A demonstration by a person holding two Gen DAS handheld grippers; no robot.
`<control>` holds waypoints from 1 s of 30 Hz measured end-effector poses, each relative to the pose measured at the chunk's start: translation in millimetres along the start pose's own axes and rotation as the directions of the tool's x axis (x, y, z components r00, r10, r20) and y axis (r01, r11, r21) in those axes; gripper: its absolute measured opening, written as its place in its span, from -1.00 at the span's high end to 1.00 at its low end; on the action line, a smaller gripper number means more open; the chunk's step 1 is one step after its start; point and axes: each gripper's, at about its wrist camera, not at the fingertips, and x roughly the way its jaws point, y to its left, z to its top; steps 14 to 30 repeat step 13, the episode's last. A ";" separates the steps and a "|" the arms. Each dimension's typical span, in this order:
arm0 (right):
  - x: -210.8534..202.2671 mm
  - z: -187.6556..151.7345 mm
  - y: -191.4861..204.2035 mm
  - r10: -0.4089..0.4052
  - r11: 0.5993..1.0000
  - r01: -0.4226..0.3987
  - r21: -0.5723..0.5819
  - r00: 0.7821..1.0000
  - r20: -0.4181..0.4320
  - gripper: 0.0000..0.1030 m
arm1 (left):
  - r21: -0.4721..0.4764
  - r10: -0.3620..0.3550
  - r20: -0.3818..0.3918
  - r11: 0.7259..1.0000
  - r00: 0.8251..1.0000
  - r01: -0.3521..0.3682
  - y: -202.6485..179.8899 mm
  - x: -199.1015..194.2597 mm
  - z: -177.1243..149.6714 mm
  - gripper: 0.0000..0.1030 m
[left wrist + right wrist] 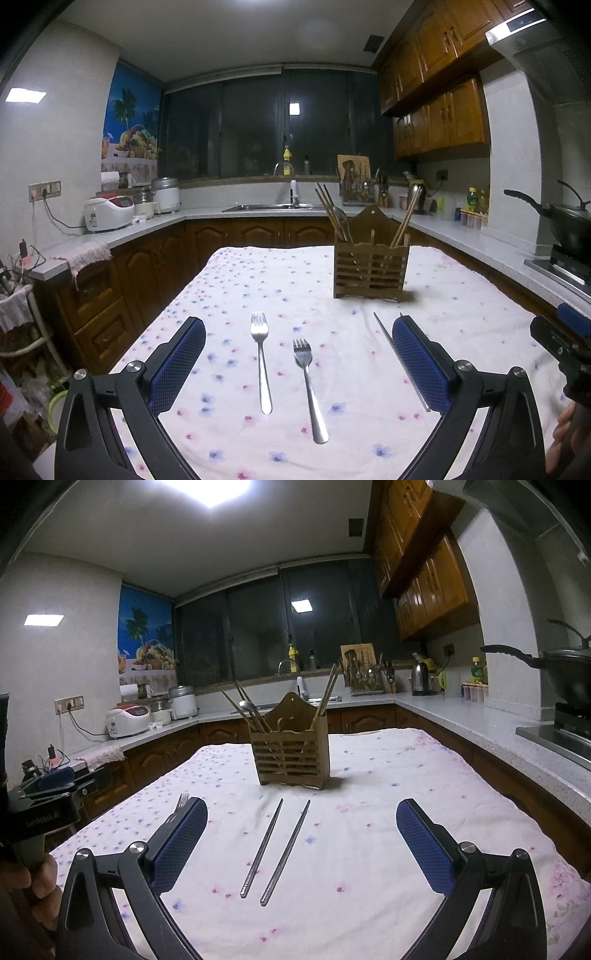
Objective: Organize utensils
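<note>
Two steel forks lie side by side on the flowered tablecloth: a left fork (260,362) and a right fork (309,387), both between the fingers of my open left gripper (298,363). A pair of metal chopsticks (275,847) lies between the fingers of my open right gripper (301,845); one chopstick (400,360) shows beside the left gripper's right finger. A wooden slatted utensil holder (371,267) (290,755) stands farther back on the table, with wooden chopsticks and a spoon in it. A fork's tines (183,800) peek past the right gripper's left finger.
The table (236,280) sits inside a U-shaped kitchen counter (207,213) with a sink, rice cookers (108,213) at left, and a wok (565,672) on the stove at right. A person's hand holds the other gripper at the left edge (40,878).
</note>
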 end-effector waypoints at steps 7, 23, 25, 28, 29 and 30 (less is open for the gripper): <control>4.2 0.6 -1.5 -0.005 1.000 0.005 0.011 1.000 -0.014 -1.00 | -0.003 -0.007 -0.006 1.000 1.000 0.007 -0.2 4.6 2.5 -0.99; 9.8 4.3 -1.1 0.001 1.000 -0.001 0.016 1.000 -0.026 -1.00 | -0.009 -0.008 -0.017 1.000 1.000 0.008 -2.5 9.2 4.5 -0.99; 9.8 4.3 -1.1 0.001 1.000 -0.001 0.016 1.000 -0.026 -1.00 | -0.009 -0.008 -0.017 1.000 1.000 0.008 -2.5 9.2 4.5 -0.99; 9.8 4.3 -1.1 0.001 1.000 -0.001 0.016 1.000 -0.026 -1.00 | -0.009 -0.008 -0.017 1.000 1.000 0.008 -2.5 9.2 4.5 -0.99; 9.8 4.3 -1.1 0.001 1.000 -0.001 0.016 1.000 -0.026 -1.00 | -0.009 -0.008 -0.017 1.000 1.000 0.008 -2.5 9.2 4.5 -0.99; 9.8 4.3 -1.1 0.001 1.000 -0.001 0.016 1.000 -0.026 -1.00 | -0.009 -0.008 -0.017 1.000 1.000 0.008 -2.5 9.2 4.5 -0.99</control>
